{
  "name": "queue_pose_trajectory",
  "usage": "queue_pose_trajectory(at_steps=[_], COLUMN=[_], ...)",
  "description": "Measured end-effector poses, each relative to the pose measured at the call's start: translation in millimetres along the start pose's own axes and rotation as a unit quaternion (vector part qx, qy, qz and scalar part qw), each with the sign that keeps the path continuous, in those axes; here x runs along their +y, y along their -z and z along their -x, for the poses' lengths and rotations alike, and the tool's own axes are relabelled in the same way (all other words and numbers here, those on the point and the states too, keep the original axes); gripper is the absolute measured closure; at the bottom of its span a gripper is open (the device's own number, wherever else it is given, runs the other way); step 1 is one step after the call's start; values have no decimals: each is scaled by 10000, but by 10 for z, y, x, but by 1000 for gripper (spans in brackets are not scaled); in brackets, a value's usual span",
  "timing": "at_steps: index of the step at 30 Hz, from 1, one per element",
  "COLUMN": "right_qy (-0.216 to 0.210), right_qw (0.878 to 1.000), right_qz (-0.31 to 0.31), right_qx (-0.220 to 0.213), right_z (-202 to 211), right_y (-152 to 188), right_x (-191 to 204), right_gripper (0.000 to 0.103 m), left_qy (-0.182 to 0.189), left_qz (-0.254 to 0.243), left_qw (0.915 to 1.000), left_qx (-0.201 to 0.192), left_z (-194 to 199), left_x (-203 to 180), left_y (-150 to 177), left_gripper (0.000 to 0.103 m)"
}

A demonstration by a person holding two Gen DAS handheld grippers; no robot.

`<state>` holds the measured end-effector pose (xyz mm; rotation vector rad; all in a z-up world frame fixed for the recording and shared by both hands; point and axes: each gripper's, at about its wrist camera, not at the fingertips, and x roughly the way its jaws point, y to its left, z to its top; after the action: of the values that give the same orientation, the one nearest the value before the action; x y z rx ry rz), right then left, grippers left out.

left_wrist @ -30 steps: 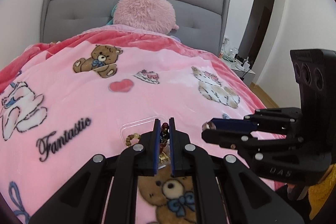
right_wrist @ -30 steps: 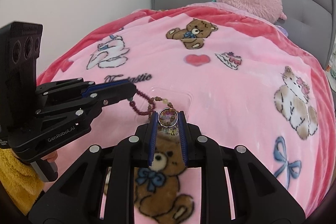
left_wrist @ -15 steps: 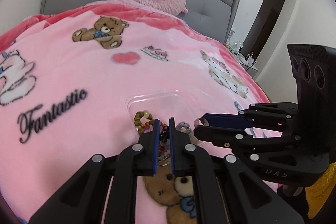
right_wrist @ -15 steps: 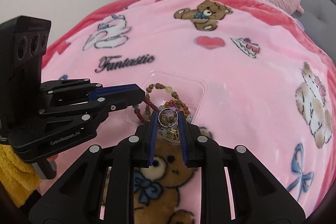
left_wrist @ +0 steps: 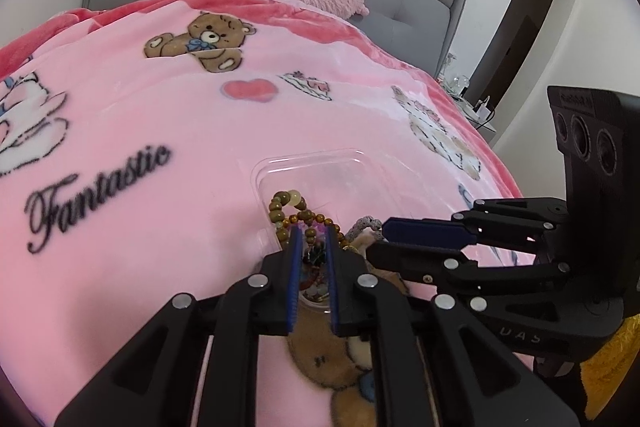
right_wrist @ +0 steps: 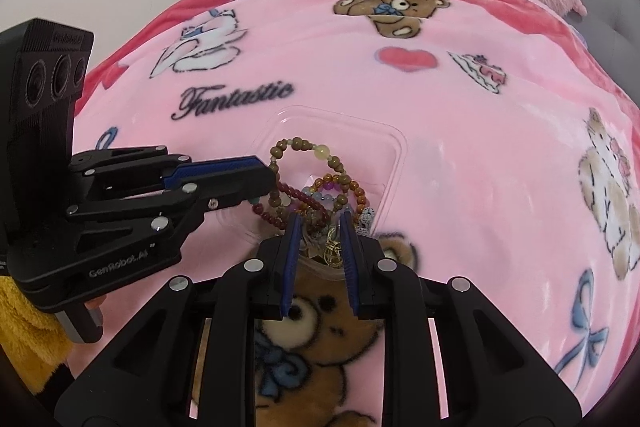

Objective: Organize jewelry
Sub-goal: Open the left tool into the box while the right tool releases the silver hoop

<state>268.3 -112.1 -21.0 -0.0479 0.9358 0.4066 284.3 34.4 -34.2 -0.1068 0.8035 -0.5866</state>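
Both tools have dropped to the clear tray (right_wrist: 394,151) on the bed: the left tool (left_wrist: 312,231) is opening slightly over the beaded bracelets (right_wrist: 320,183), the right tool (right_wrist: 319,219) narrowly parted, seemingly gripping nothing.

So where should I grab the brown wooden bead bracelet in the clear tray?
Probably at the far arc of the brown bead bracelet, beside the pale yellow bead. That loop lies clear on the clear tray, while its near end is tangled with other strands. Come from above, pads straddling the strand.
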Motion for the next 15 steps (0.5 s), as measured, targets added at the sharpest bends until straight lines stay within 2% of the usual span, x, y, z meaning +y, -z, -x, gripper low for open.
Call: queue_pose_trajectory(at_steps=[5,10,11,13,14,15], right_qy=[7,80,115,180,207,220], right_qw=[10000,9998,9998,9996,9995,9995], right_qz=[-12,-48,-63,-74,-75,-77], right_qx=[-51,-172,-168,-195,-214,-228], right_z=[51,205,237,318,370,408], right_y=[3,51,60,85,99,111], right_x=[11,-24,-33,-47,-52,-54], right_gripper=[79,79,79,79,75,67], left_qy=[40,71,50,11,-41,-70], left_qz=[24,-52,-94,-131,-166,-194], left_qw=[10000,10000,9999,9999,9998,9996], left_qx=[-43,-34,-44,-85,-129,-173], left_z=[41,90,116,174,228,288], left_x=[6,-12,-29,-50,-65,-78], left_y=[44,55,56,63,68,72], left_gripper=[91,85,82,70,67,63])
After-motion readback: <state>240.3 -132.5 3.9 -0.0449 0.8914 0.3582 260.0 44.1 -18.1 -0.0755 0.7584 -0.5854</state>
